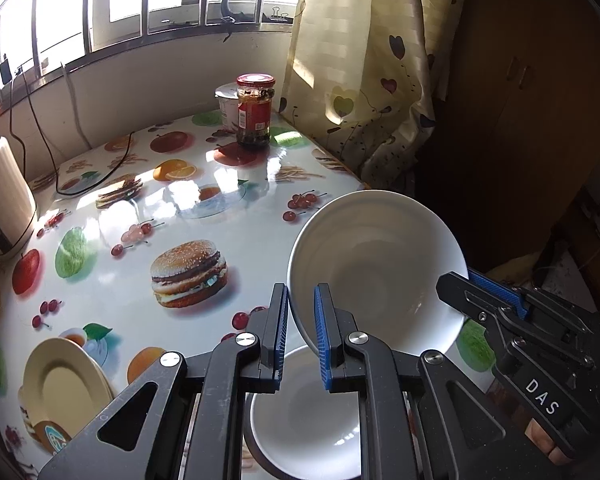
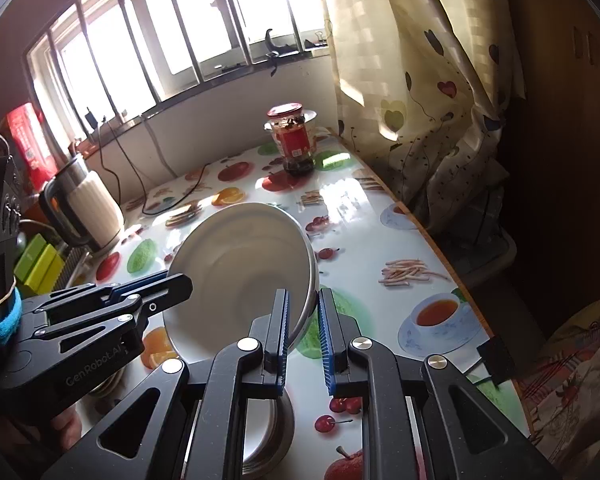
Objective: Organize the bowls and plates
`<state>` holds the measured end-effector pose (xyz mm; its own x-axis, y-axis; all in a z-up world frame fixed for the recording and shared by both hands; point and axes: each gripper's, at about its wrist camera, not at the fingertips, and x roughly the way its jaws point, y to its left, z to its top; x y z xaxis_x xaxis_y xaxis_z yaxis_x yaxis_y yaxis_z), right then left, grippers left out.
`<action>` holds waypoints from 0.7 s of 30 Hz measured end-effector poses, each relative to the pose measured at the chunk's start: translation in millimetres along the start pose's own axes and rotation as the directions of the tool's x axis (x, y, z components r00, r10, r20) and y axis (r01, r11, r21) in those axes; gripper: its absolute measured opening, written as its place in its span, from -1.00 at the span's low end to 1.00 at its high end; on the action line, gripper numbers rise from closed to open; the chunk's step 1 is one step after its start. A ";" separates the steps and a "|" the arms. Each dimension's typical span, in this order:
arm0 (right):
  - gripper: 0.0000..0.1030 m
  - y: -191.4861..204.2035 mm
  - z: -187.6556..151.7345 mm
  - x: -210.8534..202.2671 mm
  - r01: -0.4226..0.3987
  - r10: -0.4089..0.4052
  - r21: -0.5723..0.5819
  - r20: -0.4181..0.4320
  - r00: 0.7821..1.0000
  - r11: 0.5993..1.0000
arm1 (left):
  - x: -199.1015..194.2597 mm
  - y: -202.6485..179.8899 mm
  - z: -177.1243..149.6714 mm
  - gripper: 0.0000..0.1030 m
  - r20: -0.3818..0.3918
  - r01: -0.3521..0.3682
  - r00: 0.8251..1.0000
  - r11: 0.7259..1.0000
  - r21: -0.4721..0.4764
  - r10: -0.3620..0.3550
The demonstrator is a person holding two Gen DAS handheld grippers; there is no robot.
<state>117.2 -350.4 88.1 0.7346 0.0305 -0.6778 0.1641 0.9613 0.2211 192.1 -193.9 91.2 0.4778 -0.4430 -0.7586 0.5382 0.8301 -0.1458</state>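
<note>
A white bowl (image 1: 376, 268) is held tilted in the air between both grippers; it also shows in the right wrist view (image 2: 240, 272). My left gripper (image 1: 301, 332) is shut on the bowl's left rim. My right gripper (image 2: 303, 328) is shut on its opposite rim and appears in the left wrist view (image 1: 472, 292). Below the held bowl a second white bowl (image 1: 304, 428) sits on the table, on a metal base (image 2: 276, 436). A stack of cream plates (image 1: 62, 384) lies at the near left.
The table (image 1: 120, 264) has a glossy food-print cover. A jar with a red lid (image 1: 255, 110) and a white tub (image 1: 228, 104) stand at the far edge. A cream kettle (image 2: 90, 204) stands left with a black cable (image 1: 112, 168). A curtain (image 1: 364, 60) hangs right.
</note>
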 end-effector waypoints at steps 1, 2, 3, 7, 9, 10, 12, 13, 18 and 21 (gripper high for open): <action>-0.72 1.0 -1.8 -1.7 -0.004 0.004 -0.001 0.000 1.000 1.000 | -2.6 0.3 -2.4 -0.73 0.004 0.002 1.000 1.000 0.001 -0.002; -0.72 2.5 -4.1 -4.0 -0.006 0.006 -0.001 0.001 1.000 1.000 | -4.9 1.0 -5.0 -0.73 0.006 0.001 1.000 1.000 -0.001 -0.001; -0.72 3.7 -6.6 -5.8 -0.007 0.007 -0.001 0.001 1.000 1.000 | -6.9 1.6 -7.5 -0.73 0.005 -0.002 1.000 1.000 -0.003 0.002; -0.72 8.6 -16.1 -10.1 -0.015 0.015 0.002 -0.007 1.000 1.000 | -12.0 3.9 -17.6 -0.73 0.000 -0.005 1.000 1.000 -0.006 0.005; -0.72 9.9 -21.5 -11.8 -0.019 0.020 0.005 -0.011 1.000 1.000 | -14.1 5.8 -23.2 -0.73 -0.003 -0.006 1.000 1.000 -0.012 0.006; -0.72 10.5 -24.3 -12.7 -0.024 0.024 0.007 -0.014 1.000 1.000 | -15.1 6.1 -25.8 -0.73 -0.005 -0.008 1.000 1.000 -0.012 0.008; -0.72 12.5 -29.1 -13.8 -0.029 0.029 0.009 -0.021 0.999 1.000 | -16.8 7.7 -30.2 -0.73 -0.009 -0.011 1.000 1.000 -0.013 0.011; -0.72 13.4 -30.8 -13.9 -0.028 0.029 0.008 -0.023 0.999 1.000 | -17.7 8.9 -31.8 -0.73 -0.010 -0.012 1.000 1.000 -0.016 0.012; -0.72 20.3 -41.4 -15.1 -0.037 0.037 0.004 -0.038 0.999 0.999 | -20.2 14.8 -42.3 -0.73 -0.019 -0.017 1.000 0.999 -0.030 0.017; -0.72 24.5 -46.4 -13.5 -0.042 0.042 -0.002 -0.051 0.998 0.999 | -20.7 18.4 -48.9 -0.73 -0.029 -0.029 0.999 0.999 -0.037 0.028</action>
<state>80.8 -314.6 70.1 0.7061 0.0847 -0.7030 0.1318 0.9598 0.2480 158.1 -152.9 73.1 0.4724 -0.4096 -0.7805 0.4982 0.8545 -0.1469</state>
